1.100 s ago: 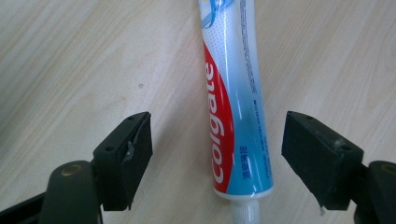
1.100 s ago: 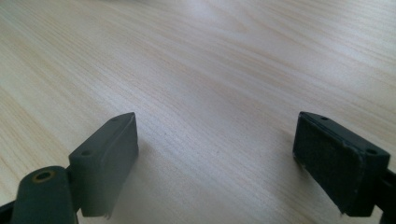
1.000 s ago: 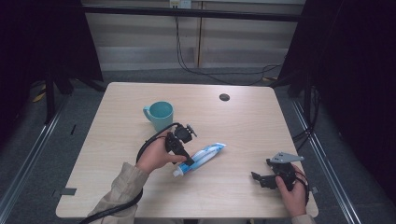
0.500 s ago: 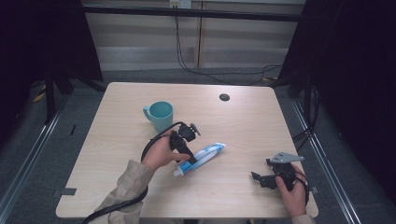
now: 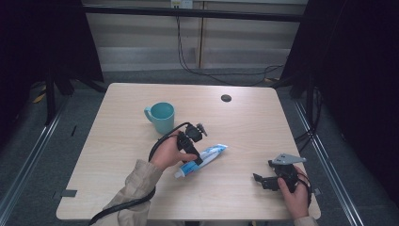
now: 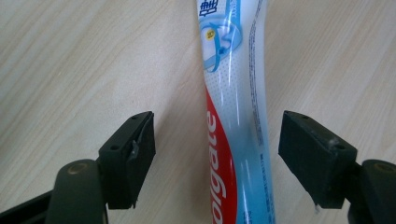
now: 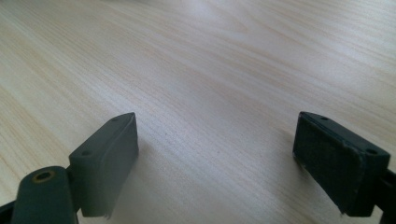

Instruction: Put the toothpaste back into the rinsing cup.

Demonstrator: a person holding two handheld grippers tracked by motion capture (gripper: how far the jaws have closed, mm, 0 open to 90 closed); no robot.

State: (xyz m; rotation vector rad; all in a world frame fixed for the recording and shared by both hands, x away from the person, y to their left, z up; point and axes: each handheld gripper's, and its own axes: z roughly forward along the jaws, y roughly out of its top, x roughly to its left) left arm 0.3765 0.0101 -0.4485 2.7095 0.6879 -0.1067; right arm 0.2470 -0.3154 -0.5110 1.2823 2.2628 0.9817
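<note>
the left tool is down over the toothpaste tube, its two black jaws spread wide with the tube lying between them and touching neither; in the left gripper view the tube runs straight up the middle between the pads, red band with white lettering nearest the camera, pale blue and white print farther off, bare wood showing on either side of it. the left hand wraps the tool's body just on the near-left side of the tube, a tan sleeve behind it and a thick black cable looping off past the wrist. the tube itself lies flat on the counter at a slant, its white cap end toward the person and its flat crimped end pointing away and to the right. beyond the tube and a little left of it, near but clear of it, a teal mug stands upright with its handle turned to the left. farther back from the tube, toward the far right part of the counter, sits a small dark round thing, too small to tell what it is. well to the right of the tube, near the counter's front right corner, the right tool rests low in the right hand, a grey three-cornered plate on top of it, its jaws also standing wide apart; the right gripper view has the right tool holding nothing, with plain light wood between the pads.
</note>
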